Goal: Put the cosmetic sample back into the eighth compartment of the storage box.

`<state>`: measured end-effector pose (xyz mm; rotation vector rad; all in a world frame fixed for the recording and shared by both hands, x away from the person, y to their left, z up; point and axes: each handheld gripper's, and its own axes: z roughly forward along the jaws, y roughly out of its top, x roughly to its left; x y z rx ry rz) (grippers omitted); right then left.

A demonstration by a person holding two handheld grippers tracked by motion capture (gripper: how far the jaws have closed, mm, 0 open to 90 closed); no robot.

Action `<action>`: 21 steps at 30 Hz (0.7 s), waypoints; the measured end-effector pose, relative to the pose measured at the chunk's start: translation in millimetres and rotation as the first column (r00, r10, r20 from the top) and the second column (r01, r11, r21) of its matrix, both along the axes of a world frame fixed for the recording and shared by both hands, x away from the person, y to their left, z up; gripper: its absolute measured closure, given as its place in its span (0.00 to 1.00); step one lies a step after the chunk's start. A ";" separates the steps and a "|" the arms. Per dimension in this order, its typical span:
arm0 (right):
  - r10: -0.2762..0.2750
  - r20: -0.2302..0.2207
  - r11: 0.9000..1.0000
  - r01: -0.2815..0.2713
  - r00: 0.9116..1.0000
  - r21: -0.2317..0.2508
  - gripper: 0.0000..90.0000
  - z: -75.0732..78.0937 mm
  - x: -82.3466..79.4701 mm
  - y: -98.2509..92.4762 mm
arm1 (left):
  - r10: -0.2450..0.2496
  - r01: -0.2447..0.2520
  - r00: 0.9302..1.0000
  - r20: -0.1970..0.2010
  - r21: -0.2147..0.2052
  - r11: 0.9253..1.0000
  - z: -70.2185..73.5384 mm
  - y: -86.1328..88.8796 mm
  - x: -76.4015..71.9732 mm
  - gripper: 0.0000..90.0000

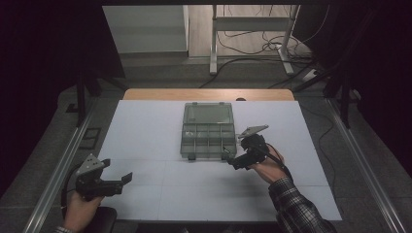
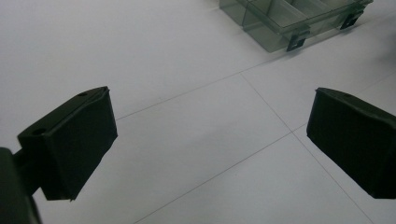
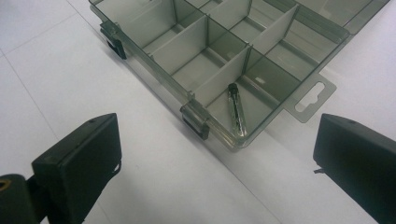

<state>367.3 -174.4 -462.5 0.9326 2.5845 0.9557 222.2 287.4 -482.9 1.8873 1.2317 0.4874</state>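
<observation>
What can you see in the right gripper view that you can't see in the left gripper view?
The right gripper view alone looks into the clear organizer box from close up: its dividers, its hang tab, and a small dark, slim object lying in the near corner compartment. The right gripper has open jaws with nothing between them.

The left gripper view alone shows a wide stretch of bare white table with thin seam lines, seen between the open jaws of the left gripper.

Both show the box with its two front latches, the white table and a pair of black jaws.
</observation>
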 end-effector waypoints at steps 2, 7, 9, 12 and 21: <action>-0.002 0.004 1.000 0.002 1.000 0.000 0.01 0.8 -1.6 -0.8 | 0.000 0.000 1.000 0.000 -0.001 1.000 0.0 0.1 0.0 0.02; 0.001 0.011 1.000 -0.001 1.000 0.005 0.01 2.5 -5.6 -3.9 | 0.000 0.000 1.000 0.000 0.001 1.000 0.0 -0.1 0.0 0.02; 0.001 0.011 1.000 -0.001 1.000 0.009 0.01 3.1 -7.3 -5.0 | 0.000 0.000 1.000 0.000 0.000 1.000 0.0 0.0 0.0 0.02; 0.002 0.011 1.000 -0.002 1.000 0.012 0.01 4.2 -9.3 -6.5 | 0.001 -0.001 1.000 0.000 -0.002 1.000 0.0 0.2 -0.1 0.02; 0.003 0.025 1.000 -0.003 1.000 0.024 0.01 6.8 -17.6 -13.2 | -0.002 0.002 1.000 -0.001 -0.001 1.000 -0.1 0.2 0.1 0.02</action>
